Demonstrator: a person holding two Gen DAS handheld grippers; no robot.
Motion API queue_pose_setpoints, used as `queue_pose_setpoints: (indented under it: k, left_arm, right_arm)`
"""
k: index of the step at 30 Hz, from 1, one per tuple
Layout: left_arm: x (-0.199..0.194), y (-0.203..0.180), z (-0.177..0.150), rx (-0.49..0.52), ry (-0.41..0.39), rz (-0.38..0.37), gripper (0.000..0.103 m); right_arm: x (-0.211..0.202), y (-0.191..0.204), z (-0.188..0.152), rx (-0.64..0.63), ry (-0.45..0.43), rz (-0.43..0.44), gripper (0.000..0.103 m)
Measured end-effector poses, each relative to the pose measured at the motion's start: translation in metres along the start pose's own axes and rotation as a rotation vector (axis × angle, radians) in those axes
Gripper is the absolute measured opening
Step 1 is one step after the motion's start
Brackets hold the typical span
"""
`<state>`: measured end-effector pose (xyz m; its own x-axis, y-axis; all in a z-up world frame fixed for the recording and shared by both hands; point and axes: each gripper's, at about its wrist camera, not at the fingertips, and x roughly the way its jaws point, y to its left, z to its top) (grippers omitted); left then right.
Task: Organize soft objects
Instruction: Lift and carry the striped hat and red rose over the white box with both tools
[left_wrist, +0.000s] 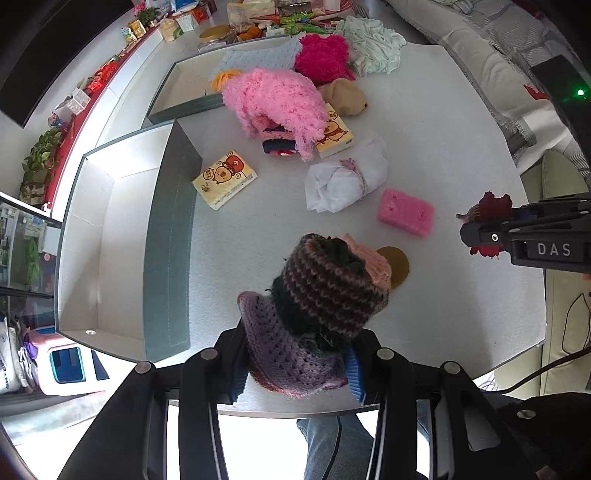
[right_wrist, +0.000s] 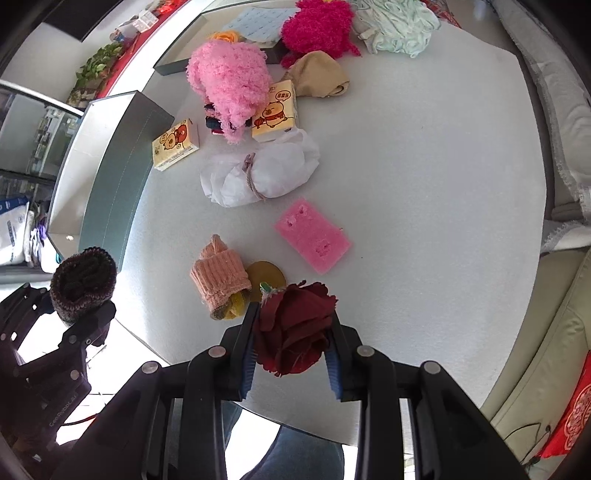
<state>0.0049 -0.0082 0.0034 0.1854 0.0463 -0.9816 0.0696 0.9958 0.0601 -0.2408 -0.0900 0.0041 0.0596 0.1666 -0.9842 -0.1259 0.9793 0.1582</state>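
Wool gives under pressure, and both held pieces look light, limp and hard to damage; a pinch across the bunched middle should carry them without slipping, though loose ends will droop. The left gripper is clamped on a dark striped knitted hat, its purple crocheted part squeezed between the blue pads while the ribbed cuff bulges up past the fingertips, above the white table. The right gripper is closed tight on a dark red fabric flower, which fills the gap between its fingers and spills beyond their tips.

Just left of the left gripper stands an open grey box, seemingly bare inside and probably the nearest place for the hat. A small pink knitted hat lies on the table just beside the right fingertips, touching a round yellow disc. Farther off rest a pink sponge, a tied white bundle and a fluffy pink piece.
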Motion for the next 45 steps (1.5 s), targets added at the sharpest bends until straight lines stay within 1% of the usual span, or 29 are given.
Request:
queue_pose_setpoints:
  k: [3, 6, 9, 13, 16, 19, 24, 35, 45]
  left_arm:
    - [-0.001, 0.014, -0.002, 0.076, 0.006, -0.004, 0.044]
    - [-0.005, 0.025, -0.003, 0.138, -0.012, -0.015, 0.044]
    - [-0.012, 0.03, -0.003, 0.163, -0.038, -0.025, 0.044]
    - [-0.024, 0.035, 0.0, 0.147, -0.09, -0.034, 0.044]
    - [-0.032, 0.037, 0.003, 0.133, -0.127, -0.036, 0.044]
    - [-0.035, 0.04, 0.006, 0.105, -0.147, -0.043, 0.044]
    - [-0.034, 0.044, 0.004, 0.069, -0.151, -0.054, 0.044]
    - [-0.032, 0.057, -0.005, 0.004, -0.139, -0.05, 0.044]
    - [-0.037, 0.053, -0.007, 0.029, -0.14, -0.052, 0.044]
  right_arm:
    - [0.007, 0.011, -0.01, 0.091, 0.001, 0.017, 0.034]
    - [0.01, 0.027, -0.018, 0.104, 0.006, 0.005, 0.034]
    - [0.001, 0.037, -0.015, 0.098, -0.015, -0.021, 0.034]
    - [-0.021, 0.047, -0.003, 0.075, -0.072, -0.058, 0.034]
    - [-0.03, 0.053, 0.004, 0.046, -0.088, -0.078, 0.035]
    - [-0.034, 0.059, 0.007, 0.016, -0.089, -0.09, 0.035]
    - [-0.037, 0.063, 0.008, -0.017, -0.083, -0.108, 0.035]
    - [-0.03, 0.069, 0.002, -0.031, -0.052, -0.116, 0.035]
    - [-0.03, 0.075, 0.0, -0.055, -0.04, -0.118, 0.035]
